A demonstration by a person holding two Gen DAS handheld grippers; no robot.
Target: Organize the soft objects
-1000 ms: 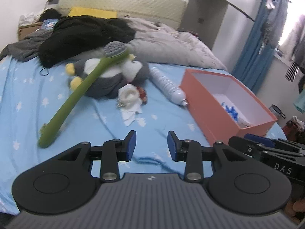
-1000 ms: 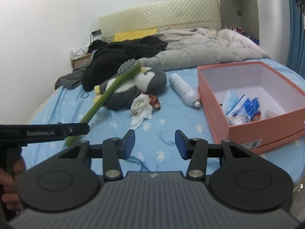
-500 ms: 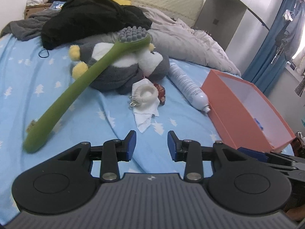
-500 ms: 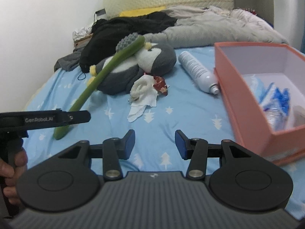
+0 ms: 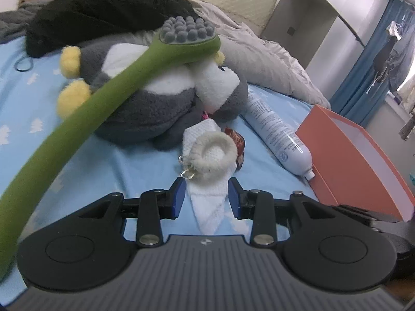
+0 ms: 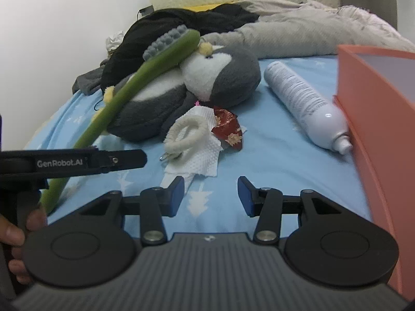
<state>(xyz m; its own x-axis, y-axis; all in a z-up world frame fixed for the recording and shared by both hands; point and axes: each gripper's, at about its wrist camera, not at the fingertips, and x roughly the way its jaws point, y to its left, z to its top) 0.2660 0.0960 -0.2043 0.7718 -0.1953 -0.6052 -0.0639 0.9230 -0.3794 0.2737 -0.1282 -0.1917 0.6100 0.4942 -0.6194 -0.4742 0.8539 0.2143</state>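
On the blue bed [image 5: 31, 98], going left to right in the left wrist view: a long green brush [image 5: 109, 96] leans with its studded head propped on the plush penguin [image 5: 160, 96], its handle running down toward the near left. Just right of the penguin's belly lies a white paper towel [image 5: 210, 202] with a cream scrunchie [image 5: 212, 153] on top and a red foil wrapper [image 5: 237, 145] at its far edge. Next comes a white bottle [image 5: 277, 132], its cap touching or nearly touching the orange box [image 5: 358, 165] at the far right.

The left gripper [image 5: 206, 195] has its blue pads apart, nothing clamped; the towel's pointed near end shows in the gap between them, its long axis running straight away from the gripper toward the scrunchie. Whether the pads actually flank the towel or hover above it is unclear.

The right gripper [image 6: 211, 195] also stands apart and empty, over bare sheet; the towel pile [image 6: 194, 150] lies ahead and to its left, the box [image 6: 376, 98] close on its right.

The left hand looks nearer the towel and scrunchie, so the pick likely falls to it, with the box well apart to the right as the probable destination.
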